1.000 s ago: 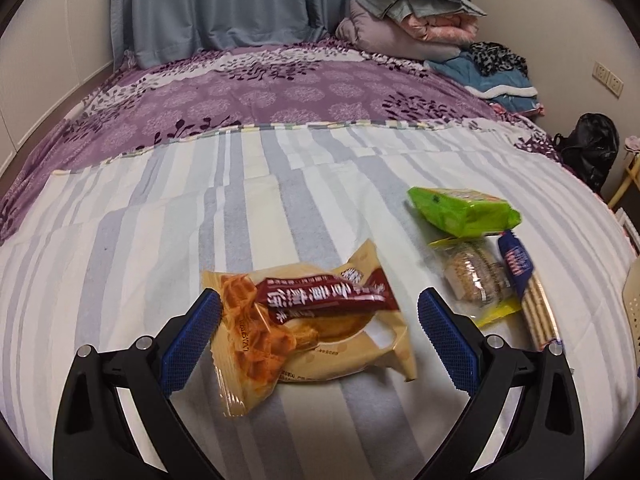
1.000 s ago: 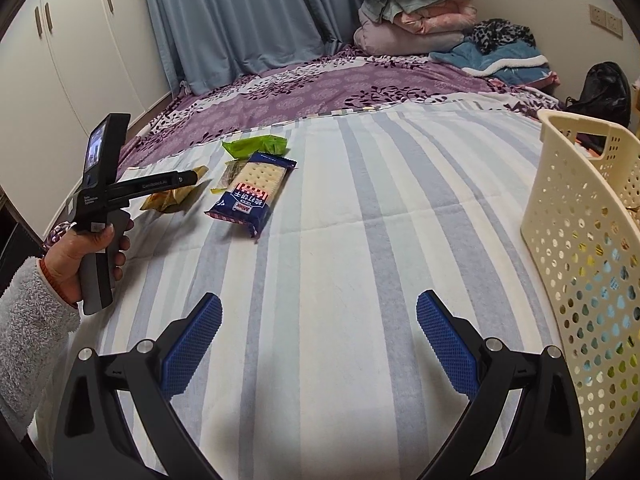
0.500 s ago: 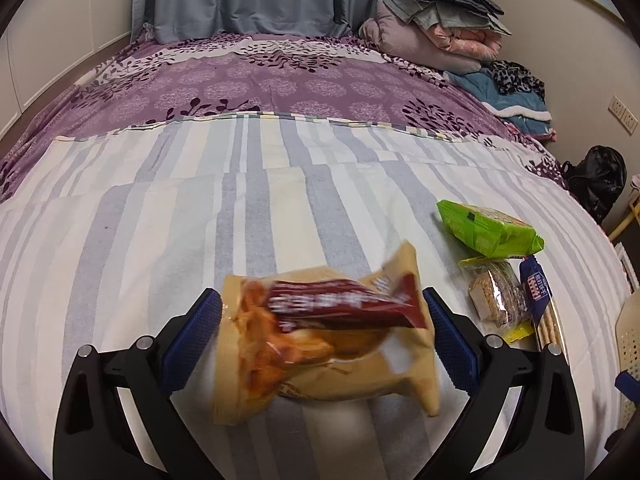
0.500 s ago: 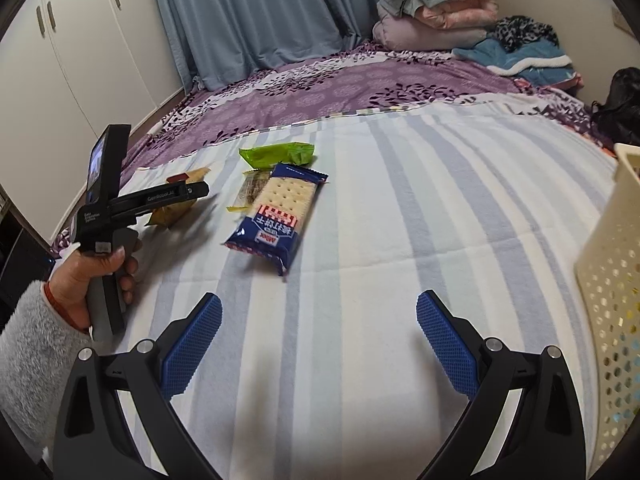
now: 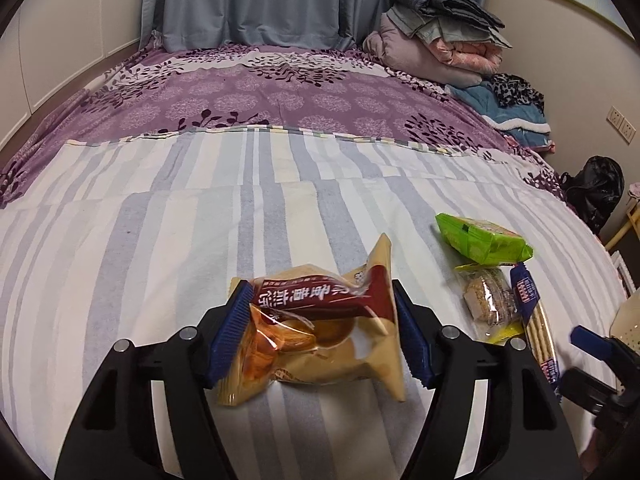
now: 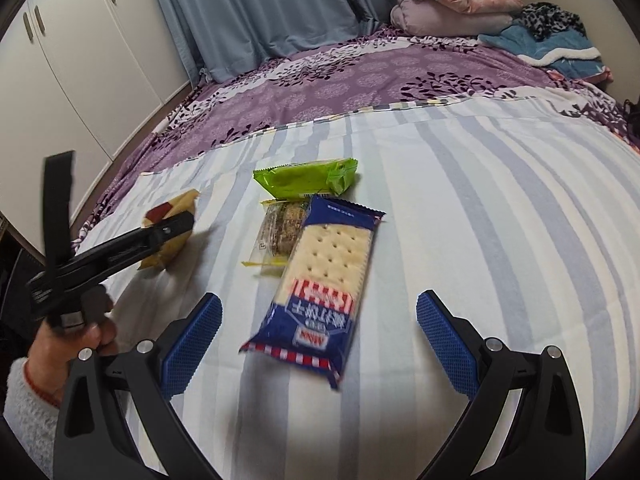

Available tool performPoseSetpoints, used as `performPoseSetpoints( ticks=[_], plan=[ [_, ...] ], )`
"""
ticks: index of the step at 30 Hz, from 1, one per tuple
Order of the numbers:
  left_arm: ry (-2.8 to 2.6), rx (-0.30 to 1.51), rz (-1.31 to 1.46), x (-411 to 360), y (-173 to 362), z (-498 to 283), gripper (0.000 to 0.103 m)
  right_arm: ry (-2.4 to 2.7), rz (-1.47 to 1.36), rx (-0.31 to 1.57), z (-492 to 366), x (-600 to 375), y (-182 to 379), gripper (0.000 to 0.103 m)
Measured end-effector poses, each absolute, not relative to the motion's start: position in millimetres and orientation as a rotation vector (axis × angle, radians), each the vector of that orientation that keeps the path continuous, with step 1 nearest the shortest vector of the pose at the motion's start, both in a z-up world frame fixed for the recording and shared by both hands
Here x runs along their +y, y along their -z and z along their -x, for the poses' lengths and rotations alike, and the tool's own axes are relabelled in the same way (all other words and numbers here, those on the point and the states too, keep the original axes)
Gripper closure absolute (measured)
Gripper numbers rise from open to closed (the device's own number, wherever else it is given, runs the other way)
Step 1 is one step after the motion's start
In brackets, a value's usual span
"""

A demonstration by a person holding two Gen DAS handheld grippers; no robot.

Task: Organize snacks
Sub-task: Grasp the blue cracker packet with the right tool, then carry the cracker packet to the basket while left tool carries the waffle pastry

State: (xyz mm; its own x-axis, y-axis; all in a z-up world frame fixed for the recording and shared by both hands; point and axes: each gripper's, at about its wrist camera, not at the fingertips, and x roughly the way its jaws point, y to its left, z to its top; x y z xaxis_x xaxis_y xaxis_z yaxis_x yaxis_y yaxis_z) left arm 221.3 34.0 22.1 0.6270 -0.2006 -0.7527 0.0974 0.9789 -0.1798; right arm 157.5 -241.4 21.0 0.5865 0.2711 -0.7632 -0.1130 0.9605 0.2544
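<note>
A tan and maroon pastry bag (image 5: 320,308) sits crumpled between the blue pads of my left gripper (image 5: 320,336), whose jaws are closing and press on both its ends. From the right wrist view this bag (image 6: 176,208) pokes out past the left gripper (image 6: 168,232). My right gripper (image 6: 320,340) stands open just over a blue cracker packet (image 6: 328,264) on the striped bedsheet (image 6: 480,240). Past the packet lie a clear oat biscuit pack (image 6: 280,228) and a green packet (image 6: 304,178). One blue fingertip (image 5: 592,340) of the right gripper shows at the left wrist view's right edge.
A person's hand (image 6: 72,340) with a fuzzy white sleeve holds the left gripper. A cream perforated basket (image 5: 628,316) peeks in at the right. Folded blankets (image 5: 440,52) are stacked at the head of the bed. White cupboards (image 6: 80,60) stand to the left.
My left jaws have drawn in from wide open onto the pastry bag, crumpling it. My right gripper has swung left across the bed to the cracker packet; the basket has left its view.
</note>
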Motion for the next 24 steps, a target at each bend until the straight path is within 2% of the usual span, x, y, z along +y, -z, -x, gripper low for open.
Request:
performPoseSetpoints(
  ticks=[5, 6, 7, 8, 11, 14, 17, 24],
  plan=[
    [0.175, 0.872, 0.119, 36.4, -24.6, -216.3, 0.034, -0.204, -0.155, 0.933, -175.3, -231.3, -11.2, 0.006],
    [0.174, 0.871, 0.121, 37.8, -24.4, -215.4, 0.034, -0.197, -0.149, 0.935, -176.9, -230.2, -10.1, 0.009],
    [0.174, 0.87, 0.126, 39.2, -24.7, -214.1, 0.035, -0.192, -0.143, 0.94, -178.4, -229.1, -8.5, 0.013],
    [0.174, 0.868, 0.129, 40.1, -25.2, -213.3, 0.035, -0.182, -0.136, 0.946, -179.2, -228.3, -7.0, 0.025],
    [0.174, 0.866, 0.128, 41.3, -25.3, -211.1, 0.035, -0.171, -0.093, 0.935, -178.1, -225.8, -8.2, 0.044],
    [0.179, 0.863, 0.122, 40.6, -25.8, -207.9, 0.035, -0.179, -0.079, 0.932, -172.4, -225.0, -10.4, 0.055],
    [0.188, 0.862, 0.13, 39.6, -26.7, -203.7, 0.035, -0.18, -0.081, 0.923, -164.1, -228.6, -14.0, 0.058],
    [0.197, 0.846, 0.138, 36.8, -34.9, -183.9, 0.036, -0.191, -0.101, 0.886, -137.1, -240.3, -28.4, 0.059]
  ],
)
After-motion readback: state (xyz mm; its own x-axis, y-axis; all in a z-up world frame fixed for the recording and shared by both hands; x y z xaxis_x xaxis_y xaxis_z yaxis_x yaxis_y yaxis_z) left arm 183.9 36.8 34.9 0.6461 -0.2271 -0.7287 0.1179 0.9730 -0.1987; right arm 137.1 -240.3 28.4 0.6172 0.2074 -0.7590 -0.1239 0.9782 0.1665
